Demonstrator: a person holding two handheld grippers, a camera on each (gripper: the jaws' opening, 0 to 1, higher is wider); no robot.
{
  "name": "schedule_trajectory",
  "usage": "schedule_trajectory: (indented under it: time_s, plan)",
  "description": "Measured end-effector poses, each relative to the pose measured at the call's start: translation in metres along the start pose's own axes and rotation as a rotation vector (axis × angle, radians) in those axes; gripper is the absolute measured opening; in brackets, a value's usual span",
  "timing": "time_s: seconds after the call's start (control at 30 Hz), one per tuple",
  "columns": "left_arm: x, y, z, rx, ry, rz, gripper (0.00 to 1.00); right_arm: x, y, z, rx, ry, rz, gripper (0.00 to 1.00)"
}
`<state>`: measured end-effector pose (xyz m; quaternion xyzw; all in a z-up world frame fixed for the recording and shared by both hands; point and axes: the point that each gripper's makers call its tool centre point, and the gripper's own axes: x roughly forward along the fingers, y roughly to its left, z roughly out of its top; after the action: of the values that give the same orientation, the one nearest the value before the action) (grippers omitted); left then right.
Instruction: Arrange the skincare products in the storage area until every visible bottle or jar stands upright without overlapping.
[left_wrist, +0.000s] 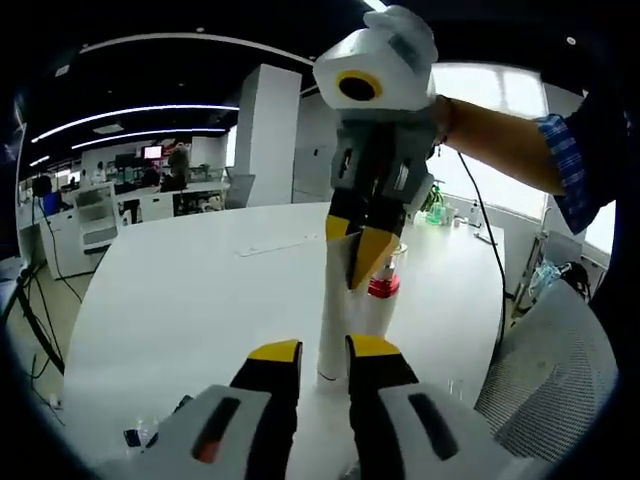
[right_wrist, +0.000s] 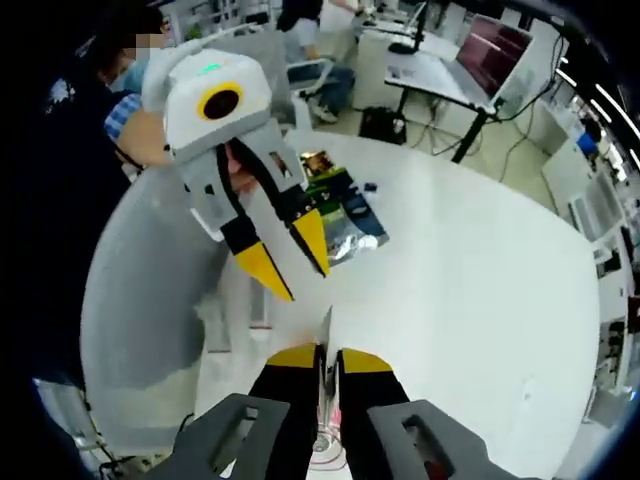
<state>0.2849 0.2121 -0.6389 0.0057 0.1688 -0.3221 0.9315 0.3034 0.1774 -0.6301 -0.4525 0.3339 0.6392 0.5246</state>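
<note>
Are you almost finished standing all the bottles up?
Not yet. Done: a red-capped bottle already looks upright on the table. In hand: the right tool is shut on the flat top of a tall white tube, holding it upright, and the left tool is open near its base. Left: letting the tube stand alone. Dark packets lie flat farther off.

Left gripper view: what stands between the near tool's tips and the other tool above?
In that view, a tall white tube, upright on the table; the right tool pinches its top.
</note>
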Motion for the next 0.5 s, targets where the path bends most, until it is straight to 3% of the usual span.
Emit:
schedule_trajectory:
  time_s: [0.2,0.37,0.5]
  plan:
    - [-0.001,0.002,-0.001,-0.015,0.003,0.005,0.13,0.001,0.002,0.001,0.015,0.004,-0.014,0.02]
    - [0.002,0.002,-0.005,-0.031,0.019,-0.001,0.17,0.025,0.003,-0.012,0.009,0.087,-0.001,0.06]
    - [0.002,0.001,-0.008,-0.025,0.031,0.0,0.19,0.023,0.001,-0.012,0.06,0.103,0.009,0.05]
